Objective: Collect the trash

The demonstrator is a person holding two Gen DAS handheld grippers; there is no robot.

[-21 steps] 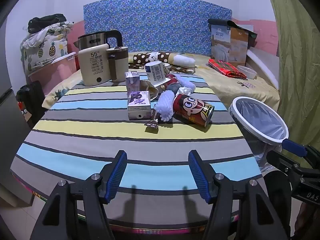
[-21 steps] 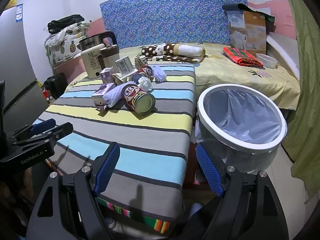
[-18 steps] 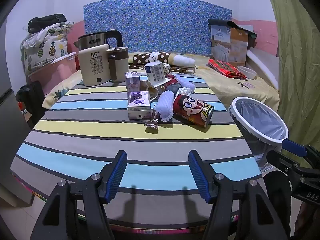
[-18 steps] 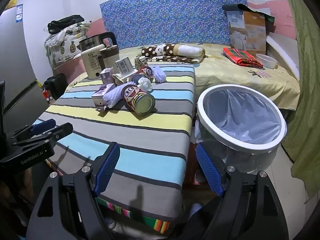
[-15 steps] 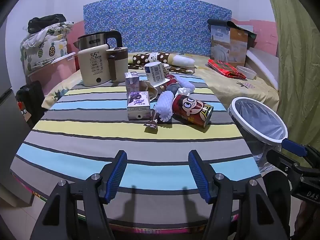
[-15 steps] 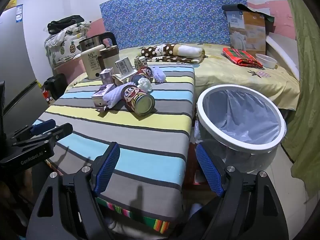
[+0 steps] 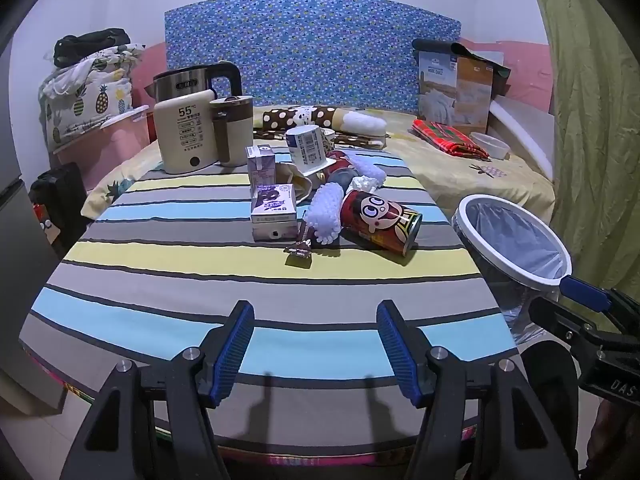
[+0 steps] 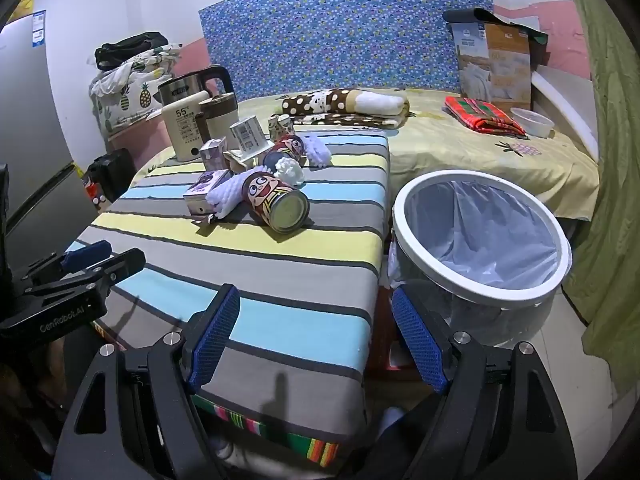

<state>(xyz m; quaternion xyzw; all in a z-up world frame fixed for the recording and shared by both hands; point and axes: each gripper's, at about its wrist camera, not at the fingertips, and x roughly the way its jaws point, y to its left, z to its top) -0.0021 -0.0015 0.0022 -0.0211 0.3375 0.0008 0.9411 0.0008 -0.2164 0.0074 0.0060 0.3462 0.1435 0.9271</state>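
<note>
Start of collection, nothing picked. Left gripper [image 7: 314, 344] and right gripper [image 8: 316, 340] fingers apart, empty. Next: reach the can [image 7: 380, 222], carry to bin [image 8: 480, 240].

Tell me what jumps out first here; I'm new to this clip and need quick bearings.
A red cartoon-face can lies on its side mid-table on the striped tablecloth, amid a cluster of small cartons and white foam netting. Beside the table's right edge stands a white-rimmed trash bin lined with a bag. Both the left tool and the right tool are open and hold nothing.
</note>
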